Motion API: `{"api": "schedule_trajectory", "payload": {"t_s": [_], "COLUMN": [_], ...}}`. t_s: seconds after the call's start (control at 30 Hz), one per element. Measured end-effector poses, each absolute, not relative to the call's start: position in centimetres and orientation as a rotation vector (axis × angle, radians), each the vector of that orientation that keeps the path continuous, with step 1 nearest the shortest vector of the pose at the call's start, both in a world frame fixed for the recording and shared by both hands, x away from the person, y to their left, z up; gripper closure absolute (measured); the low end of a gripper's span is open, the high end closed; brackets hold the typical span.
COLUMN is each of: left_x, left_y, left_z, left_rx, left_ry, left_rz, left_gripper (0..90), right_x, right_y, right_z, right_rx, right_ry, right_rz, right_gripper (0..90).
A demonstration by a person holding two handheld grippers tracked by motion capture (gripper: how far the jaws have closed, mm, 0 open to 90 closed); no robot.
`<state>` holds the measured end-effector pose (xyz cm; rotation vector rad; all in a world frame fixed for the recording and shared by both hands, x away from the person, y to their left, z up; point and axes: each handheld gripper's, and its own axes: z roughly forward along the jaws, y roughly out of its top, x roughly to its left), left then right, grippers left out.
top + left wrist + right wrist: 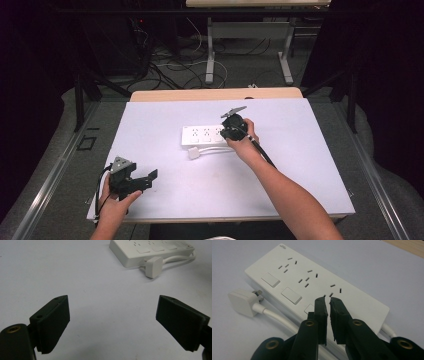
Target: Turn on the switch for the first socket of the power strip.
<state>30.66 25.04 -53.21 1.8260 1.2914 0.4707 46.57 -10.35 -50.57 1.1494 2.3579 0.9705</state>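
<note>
Two tongs: left tongs gape apart; right tongs nearly together over power strip, plug alongside.

Tiny grey marking at one corner of the power strip, illegible.

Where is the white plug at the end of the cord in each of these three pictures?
High view: the plug lies at the table's middle, just in front of the power strip's left end.
Left gripper view: the plug is at upper right, beside the strip's near edge.
Right gripper view: the plug is at far left.
Shared landmark: the power strip with its three switches.
</note>
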Motion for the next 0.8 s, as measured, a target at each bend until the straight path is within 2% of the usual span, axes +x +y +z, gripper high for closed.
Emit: {"api": "schedule_trajectory", "payload": {"t_s": [0.13, 0.8], "left_x": [30.6, 30.6], "left_y": [25.0, 25.1], "left_z": [-53.2, -53.2], "left_rx": [1.824, 1.827], "left_ry": [1.295, 1.294], "left_rz": [0.47, 0.468], "left_gripper": [11.8, 12.0], "right_x": [46.8, 47.4], "right_y": [-10.4, -10.2], "right_z": [-50.9, -52.4], "right_rx": [1.164, 1.294], "right_ry": [2.354, 2.363], "right_rz": [1.008, 1.018], "right_gripper": [90.0, 90.0]}}
